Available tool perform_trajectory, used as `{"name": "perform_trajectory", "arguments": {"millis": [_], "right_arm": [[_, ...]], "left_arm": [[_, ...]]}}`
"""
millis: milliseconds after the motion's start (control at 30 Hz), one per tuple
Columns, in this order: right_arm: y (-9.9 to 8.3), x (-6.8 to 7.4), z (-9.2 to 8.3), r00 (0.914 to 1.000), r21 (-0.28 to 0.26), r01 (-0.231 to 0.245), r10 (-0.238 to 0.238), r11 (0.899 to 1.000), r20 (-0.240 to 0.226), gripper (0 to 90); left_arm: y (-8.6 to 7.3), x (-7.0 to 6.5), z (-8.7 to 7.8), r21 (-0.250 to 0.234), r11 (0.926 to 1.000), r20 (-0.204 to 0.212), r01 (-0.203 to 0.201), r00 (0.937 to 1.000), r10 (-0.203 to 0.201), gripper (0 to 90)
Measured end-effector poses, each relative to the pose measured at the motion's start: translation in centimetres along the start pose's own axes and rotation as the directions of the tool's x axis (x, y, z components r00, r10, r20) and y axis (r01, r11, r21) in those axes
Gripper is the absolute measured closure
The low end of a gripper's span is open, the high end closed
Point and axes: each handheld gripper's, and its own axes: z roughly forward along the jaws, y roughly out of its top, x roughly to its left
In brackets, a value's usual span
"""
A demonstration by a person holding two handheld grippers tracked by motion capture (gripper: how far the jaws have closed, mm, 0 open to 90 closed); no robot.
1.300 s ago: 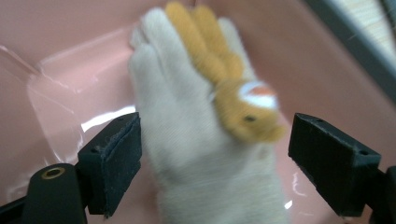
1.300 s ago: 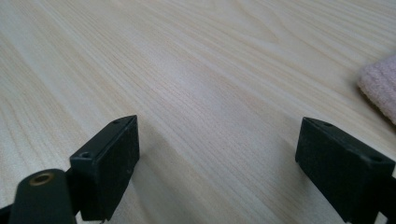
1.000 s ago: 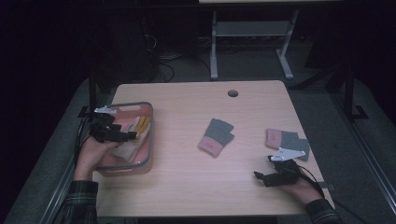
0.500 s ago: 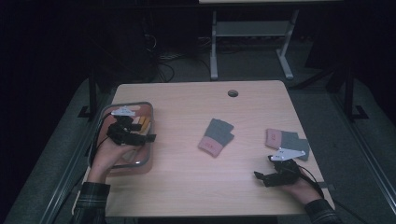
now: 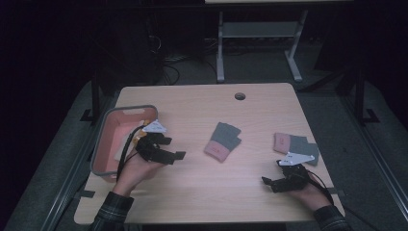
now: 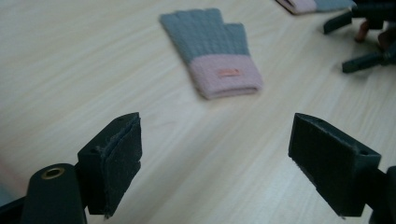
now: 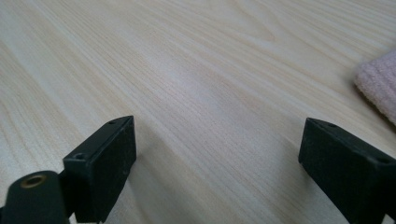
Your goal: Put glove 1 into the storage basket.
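Aiming our wide-open left tongs (image 6: 215, 154) at the grey-and-pink glove (image 6: 212, 51) beside the basket (image 5: 103, 144), we rest our right tongs (image 7: 217, 172) open.

One glove (image 5: 223, 141) lies mid-table (image 5: 192, 101), basket (image 5: 102, 144) left, another glove (image 5: 295, 143) right.

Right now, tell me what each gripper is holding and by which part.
Nothing is held. The left gripper is open over bare table, facing the grey-and-pink glove. The right gripper is open too, with nothing between its jaws.
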Motion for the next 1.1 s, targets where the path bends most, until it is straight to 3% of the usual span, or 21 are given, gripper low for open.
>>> {"name": "perform_trajectory", "arguments": {"millis": [100, 233, 433, 533, 600, 767, 900, 1033, 1100], "right_arm": [[0.0, 0.0, 0.0, 1.0000, -0.001, 0.001, -0.001, 1.000, 0.000, 10.8], [0.0, 0.0, 0.0, 1.0000, 0.000, 0.003, -0.003, 1.000, -0.002, 10.9], [0.0, 0.0, 0.0, 1.0000, 0.001, -0.001, 0.001, 1.000, -0.003, 11.0], [0.0, 0.0, 0.0, 1.0000, 0.001, 0.000, 0.000, 1.000, -0.003, 11.0], [0.0, 0.0, 0.0, 1.0000, 0.002, 0.000, 0.000, 1.000, -0.004, 11.0], [0.0, 0.0, 0.0, 1.0000, 0.003, 0.000, 0.000, 1.000, -0.001, 11.0], [0.2, 0.0, 0.0, 1.0000, 0.017, 0.008, -0.008, 1.000, -0.004, 11.0], [0.5, 0.1, -0.2, 0.9996, 0.036, 0.027, -0.028, 0.999, 0.012, 13.5], [0.8, 0.0, -0.4, 0.9998, 0.026, 0.012, -0.013, 1.000, 0.017, 14.3]], "left_arm": [[-0.1, -1.1, 0.9, 0.014, 0.9994, 0.019, -0.030, 0.9994, 0.030, 16.8], [-0.6, -2.5, 2.2, 0.018, 0.9992, 0.031, -0.037, 0.9988, 0.037, 16.8], [-2.8, -3.8, 4.0, 0.028, 0.9965, 0.018, -0.079, 0.9967, 0.079, 16.7], [-4.3, -4.2, 4.8, 0.056, 0.9941, -0.008, -0.093, 0.9956, 0.093, 16.7], [-4.8, -4.3, 4.9, 0.051, 0.9956, -0.001, -0.079, 0.9969, 0.079, 16.7], [-6.2, -4.3, 5.2, 0.054, 0.9942, -0.001, -0.094, 0.9956, 0.094, 16.6], [-7.4, -4.3, 5.6, 0.091, 0.9834, -0.017, -0.157, 0.9871, 0.159, 14.5], [-8.0, -4.3, 5.8, 0.070, 0.9800, -0.018, -0.186, 0.9820, 0.188, 12.7], [-8.2, -4.2, 5.9, 0.047, 0.9792, -0.018, -0.197, 0.9800, 0.198, 12.1]]}}
